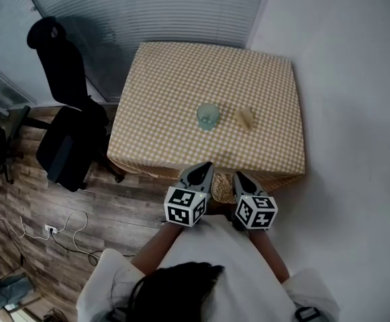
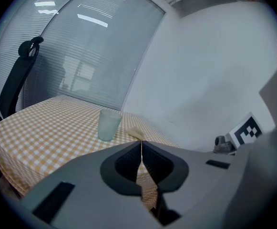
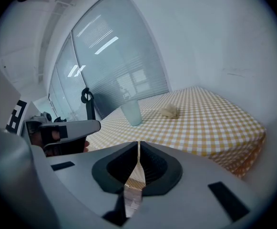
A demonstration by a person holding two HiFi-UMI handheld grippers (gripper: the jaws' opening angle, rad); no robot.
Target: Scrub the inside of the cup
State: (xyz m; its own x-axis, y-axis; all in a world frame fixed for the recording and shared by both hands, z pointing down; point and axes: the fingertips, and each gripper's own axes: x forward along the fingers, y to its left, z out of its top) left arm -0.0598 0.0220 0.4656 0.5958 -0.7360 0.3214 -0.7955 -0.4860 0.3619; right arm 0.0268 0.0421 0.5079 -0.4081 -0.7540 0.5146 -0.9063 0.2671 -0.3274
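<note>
**A:** Where is the pale green translucent cup [image 1: 207, 117]?

**B:** It stands upright, mouth up, near the middle of the yellow-and-white checked worktop [image 1: 181, 79]. A small beige scrubbing pad [image 1: 246, 118] lies just beside it, towards the worktop's right edge, and does not touch it.

**A:** And the grippers?

**B:** Both hover at the near edge, well apart from the cup and the pad. The left gripper [image 1: 205, 167] has its fingers [image 2: 127, 163] pressed together with nothing between them. The right gripper [image 1: 239, 176] is the same, closed and empty.

**A:** Which one is nearer to what?

**B:** The cup is almost straight ahead of the left gripper. The pad is ahead of the right one. They sit side by side, parallel to the near edge, so neither arm should need to cross the other.

**A:** So left for the cup and right for the pad?

**B:** That's my reading. Both pairs of fingers would have to spread first. The cup's axis is vertical, so a grip from the side around its wall looks right.
</note>
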